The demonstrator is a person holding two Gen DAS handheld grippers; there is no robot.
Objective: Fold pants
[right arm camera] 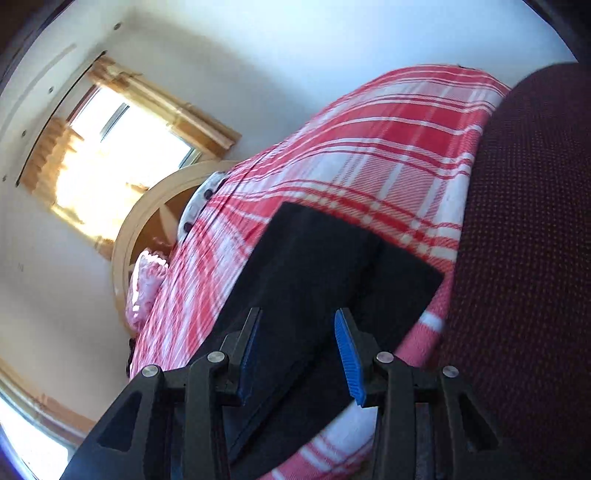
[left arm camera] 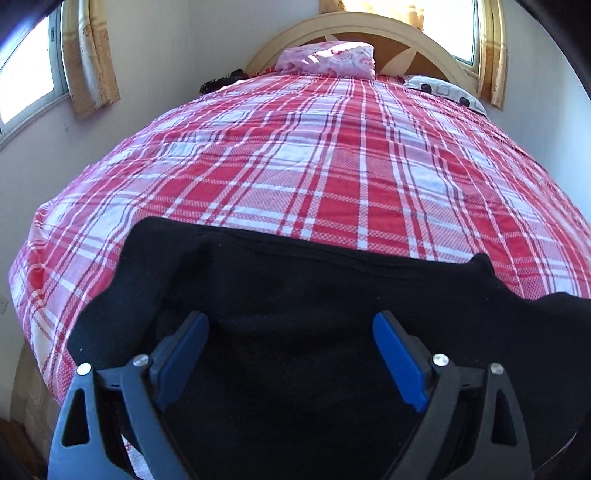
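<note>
One pants point(left arm camera: 295, 295), two open claws point(left arm camera: 290, 321).

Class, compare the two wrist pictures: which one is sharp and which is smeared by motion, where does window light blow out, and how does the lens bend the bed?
Left wrist view: sharp; the plaid bedspread bulges like a dome, and the window is washed out white. Right wrist view: tilted and motion-smeared across the bedspread, with the window glaring; the black pants show no detail.

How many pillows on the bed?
2. Pink pillow at the headboard, centre-left; white pillow with dark spots at its right corner. The dark thing left of the pink one is unclear.
</note>
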